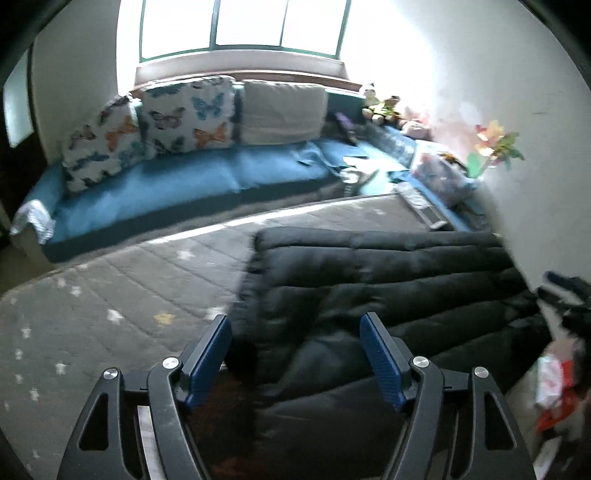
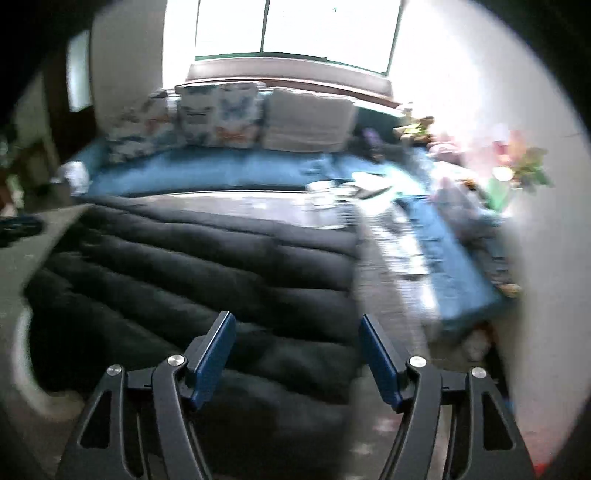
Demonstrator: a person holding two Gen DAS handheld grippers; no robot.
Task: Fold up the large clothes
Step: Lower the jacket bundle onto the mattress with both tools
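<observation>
Below both grippers, the black quilted coat [image 1: 388, 273] lies on the rug [image 1: 110, 295]; left gripper [image 1: 295, 354] and right gripper [image 2: 297, 354] jaws stand wide, gripping nothing.

A living room in a home: a long blue cushioned bench [image 1: 192, 184] under a bright multi-pane window [image 1: 243, 26], lined with butterfly-print throw pillows [image 1: 188, 114] (one plain beige), a grey star-patterned quilted floor mat [image 1: 110, 288] spread before it.

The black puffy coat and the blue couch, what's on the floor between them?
Only the grey star rug lies between the black puffy coat and the blue couch, seen from the left wrist.
</observation>
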